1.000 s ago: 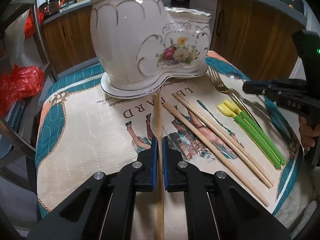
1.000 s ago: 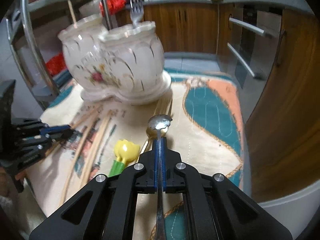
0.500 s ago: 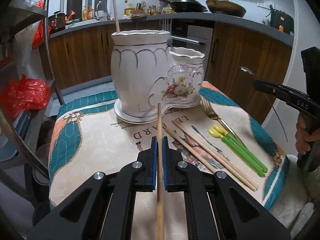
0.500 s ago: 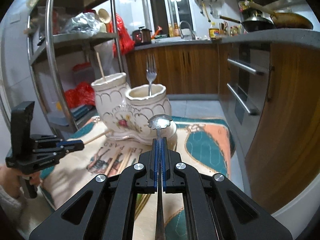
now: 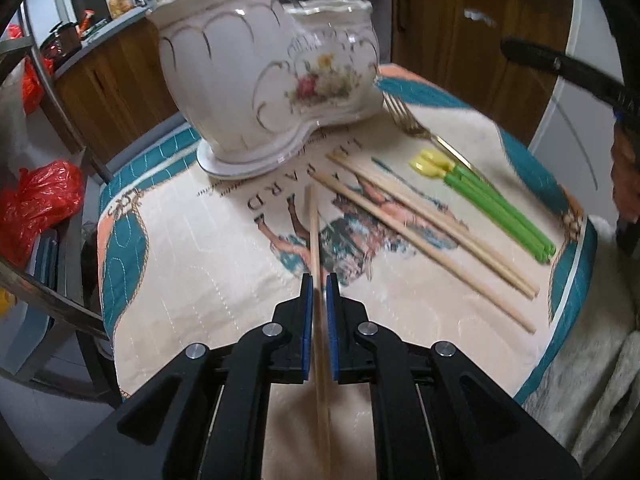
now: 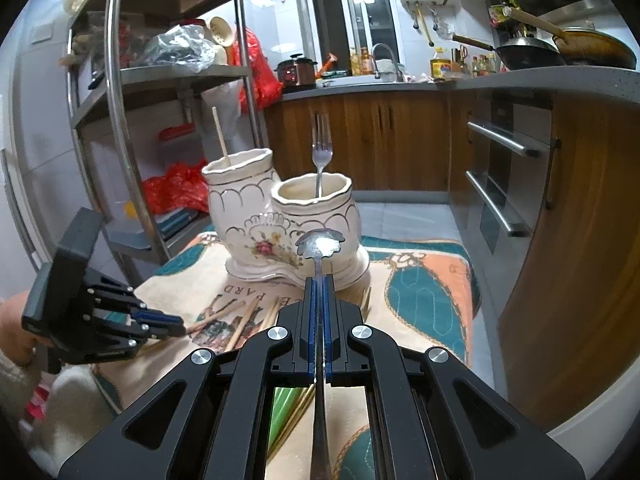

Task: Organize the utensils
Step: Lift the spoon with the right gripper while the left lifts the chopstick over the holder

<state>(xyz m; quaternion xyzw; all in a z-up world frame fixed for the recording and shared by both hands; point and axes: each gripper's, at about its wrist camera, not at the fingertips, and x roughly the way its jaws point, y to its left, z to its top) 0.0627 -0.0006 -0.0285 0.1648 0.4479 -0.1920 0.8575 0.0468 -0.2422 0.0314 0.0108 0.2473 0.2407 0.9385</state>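
On the surface (image 5: 192,248) lie two wooden chopsticks (image 5: 424,232), two green chopsticks (image 5: 500,208) and one gold fork (image 5: 404,116). The left tool (image 5: 315,292), tilted downward, is opening around a third chopstick (image 5: 314,232). The right tool (image 6: 319,292) pinches one spoon (image 6: 319,245) before the ceramic holder (image 6: 280,216).

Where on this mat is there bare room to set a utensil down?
Free: left half of the mat, from the ceramic holder to the near edge. Crowded: right half, with loose chopsticks, green-handled utensils and a gold fork.

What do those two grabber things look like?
Both grippers, left and right, are black, with chunky angled arms, silver round bolts and blue pads inside the fingers. From the side, the left one has a boxy black block at the back. No cables or sleeves show.
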